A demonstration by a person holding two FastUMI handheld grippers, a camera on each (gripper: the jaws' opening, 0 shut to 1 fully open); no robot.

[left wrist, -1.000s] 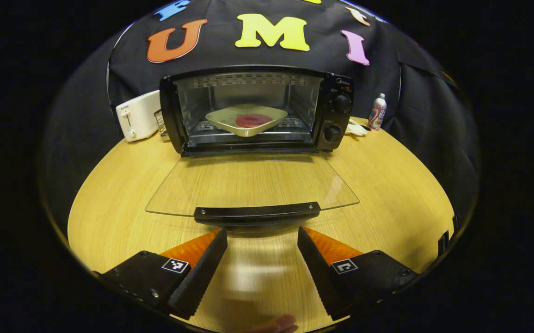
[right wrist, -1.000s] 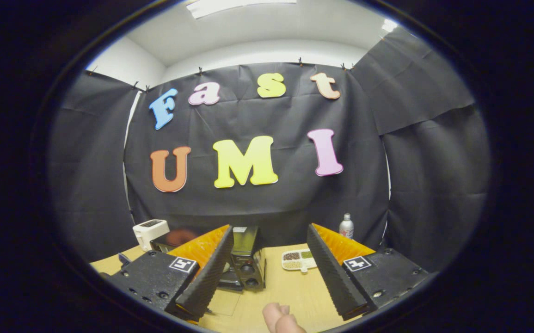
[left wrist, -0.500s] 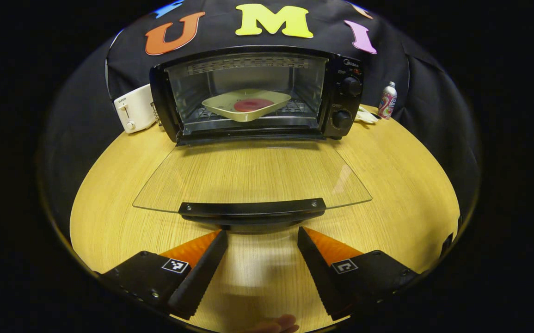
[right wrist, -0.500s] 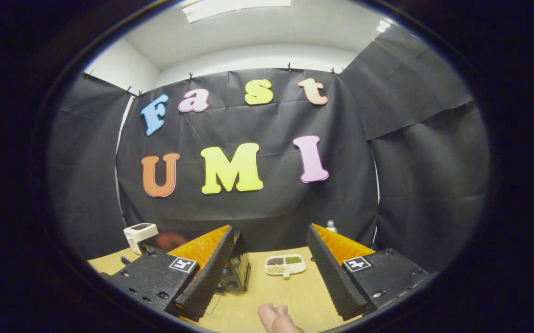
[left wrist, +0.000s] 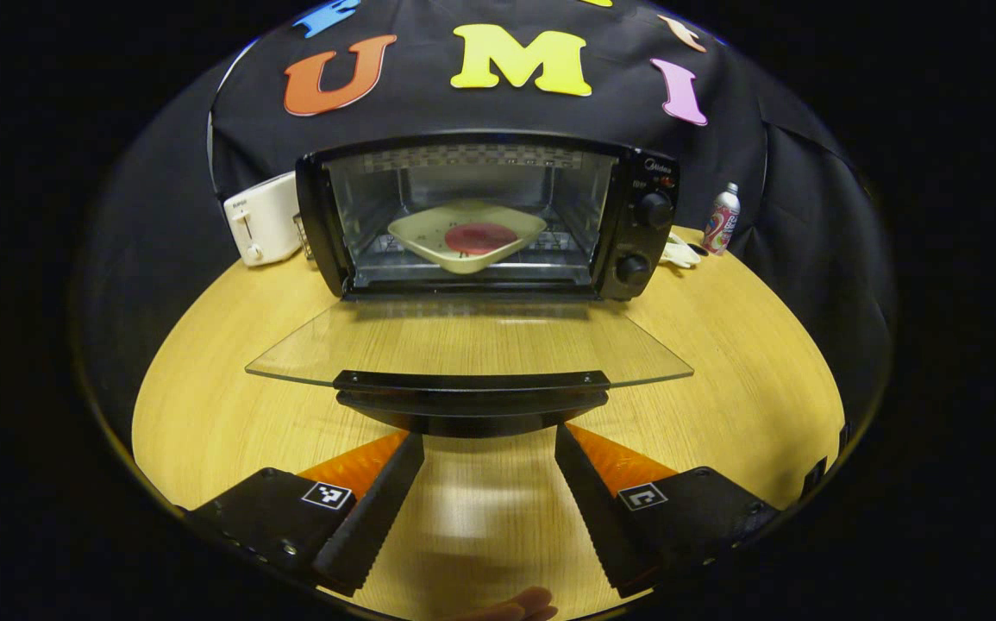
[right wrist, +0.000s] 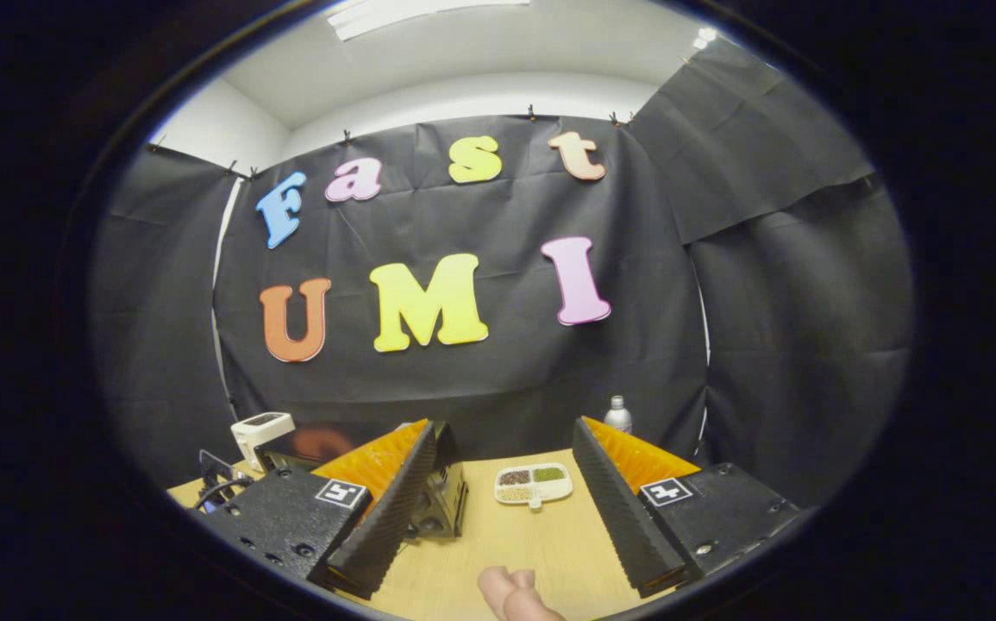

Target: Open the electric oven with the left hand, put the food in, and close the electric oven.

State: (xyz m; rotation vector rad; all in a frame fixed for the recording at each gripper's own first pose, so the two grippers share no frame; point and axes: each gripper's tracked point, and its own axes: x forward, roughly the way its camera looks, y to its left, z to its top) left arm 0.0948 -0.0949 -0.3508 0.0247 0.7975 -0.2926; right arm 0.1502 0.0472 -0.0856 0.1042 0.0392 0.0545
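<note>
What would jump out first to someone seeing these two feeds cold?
Most striking is the electric oven at the back of the wooden table, its glass door folded down flat toward the camera, with a cream plate of red food already on the rack inside. The left gripper sits just short of the door handle, jaws open. In the right gripper view, the right gripper is held up with jaws open, empty.

The left gripper (left wrist: 489, 483) is held low and level, its two black, orange-backed fingers (left wrist: 377, 509) spread wide apart with nothing between them. The right gripper (right wrist: 502, 504) is raised and tipped upward, its jaws likewise parted and empty, with a fingertip (right wrist: 510, 595) of the holding hand at the bottom edge.
</note>
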